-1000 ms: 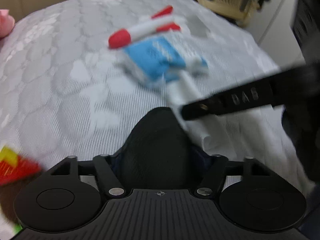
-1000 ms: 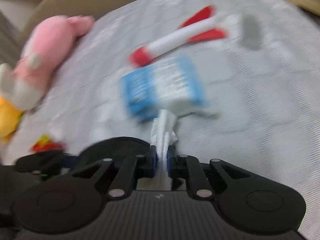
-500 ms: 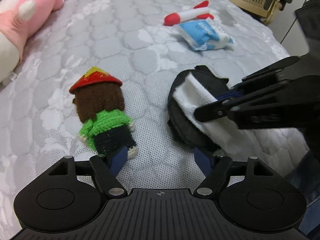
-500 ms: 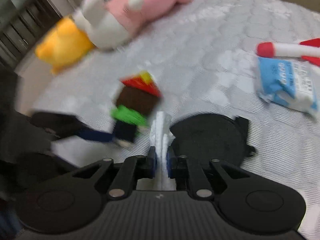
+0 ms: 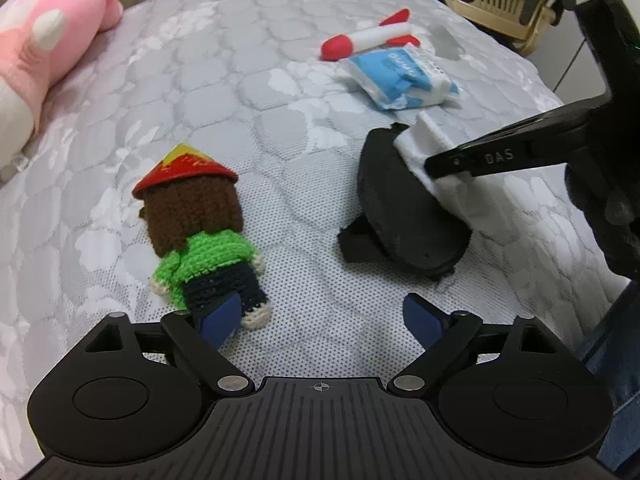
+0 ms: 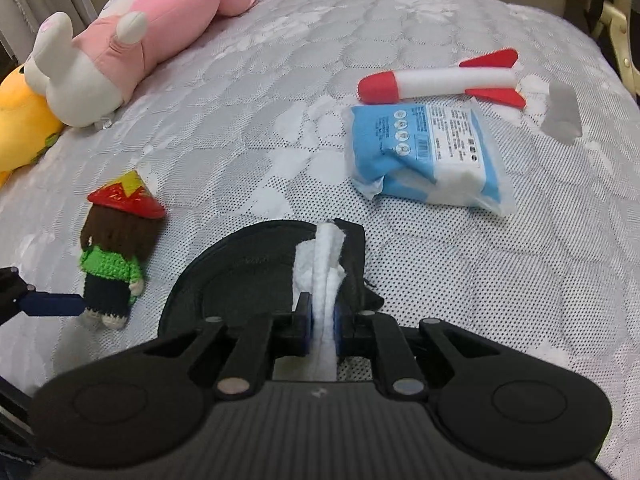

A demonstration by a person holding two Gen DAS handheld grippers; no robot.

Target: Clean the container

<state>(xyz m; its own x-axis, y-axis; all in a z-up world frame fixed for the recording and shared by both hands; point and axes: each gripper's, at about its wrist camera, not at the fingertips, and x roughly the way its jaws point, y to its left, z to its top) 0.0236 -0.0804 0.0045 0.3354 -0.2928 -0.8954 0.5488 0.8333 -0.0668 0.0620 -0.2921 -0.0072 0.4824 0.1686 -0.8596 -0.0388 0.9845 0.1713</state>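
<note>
The left gripper (image 5: pixel 320 320) hangs over the quilted bed (image 5: pixel 248 80) with its blue pads (image 5: pixel 218 320) spread wide; its jaws have just been opening and nothing lies between them, only bare quilt. The black container (image 5: pixel 400 216) lies on the bed at about two o'clock from that gripper, apart from it, a shallow round dish resting tipped with a small tab toward its seven o'clock side. In the left wrist view the right gripper (image 5: pixel 448 162) reaches in from three o'clock, clamped on a white wipe (image 5: pixel 452 196) that drapes over the container's right edge. In the right wrist view the right gripper (image 6: pixel 322 318) has its jaws pinched together on the wipe (image 6: pixel 324 268), which stands up between the pads and lies against the container (image 6: pixel 248 276) at its three o'clock rim. A crocheted doll (image 5: pixel 200 232) with a red hat lies face down at nine o'clock from the container, its feet just beside the left pad. At twelve o'clock from the container sits a blue wipe pack (image 6: pixel 428 152), and just beyond it, touching or nearly so, a red and white foam rocket (image 6: pixel 440 82). A pink plush (image 6: pixel 132 36) and a yellow plush (image 6: pixel 20 128) lie at the bed's ten o'clock edge.
</note>
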